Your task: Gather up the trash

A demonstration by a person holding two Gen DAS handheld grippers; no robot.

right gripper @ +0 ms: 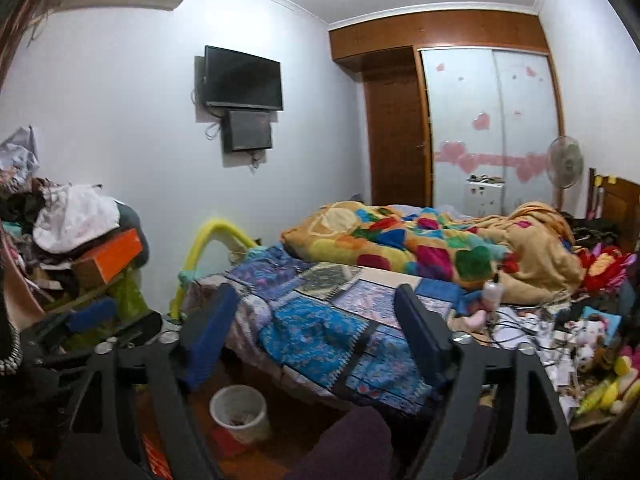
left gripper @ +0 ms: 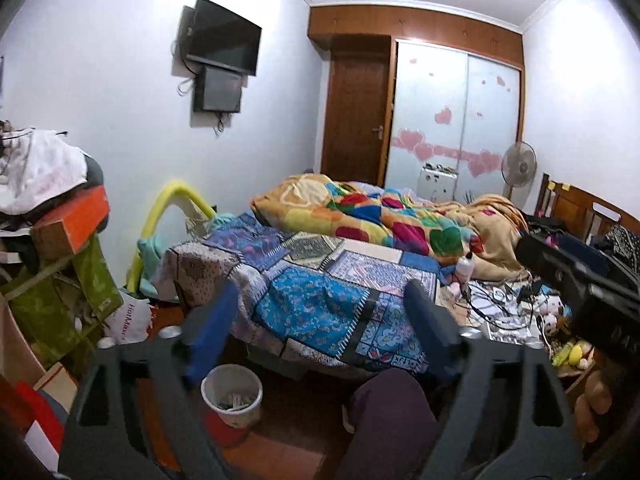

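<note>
**Claws spread and empty above a cluttered bedroom**

Wastebasket (left gripper: 232,396) first: a white pail stands on the dark floor near the foot of the bed, low and left of centre in both views, with scraps of paper lying in its bottom. In the right wrist view it (right gripper: 239,413) sits just below the near left finger.

Left claw (left gripper: 320,316) is spread wide, its blue-padded fingers well apart, and nothing lies between them. Right claw (right gripper: 316,324) is likewise spread and empty. Both look across the bed (left gripper: 320,280), whose near end carries a blue patchwork quilt; a bright multicoloured blanket (left gripper: 368,212) is heaped farther back.

Cables and small items (left gripper: 504,300) litter the right side of the bed, with soft toys at the near right edge. On the left, a pile of clothes and an orange box (left gripper: 76,220) lean beside the wall. A dark television (left gripper: 224,36) hangs on the far left wall, and a standing fan (left gripper: 519,164) is at the far right, before a wardrobe with pink hearts on its doors.
</note>
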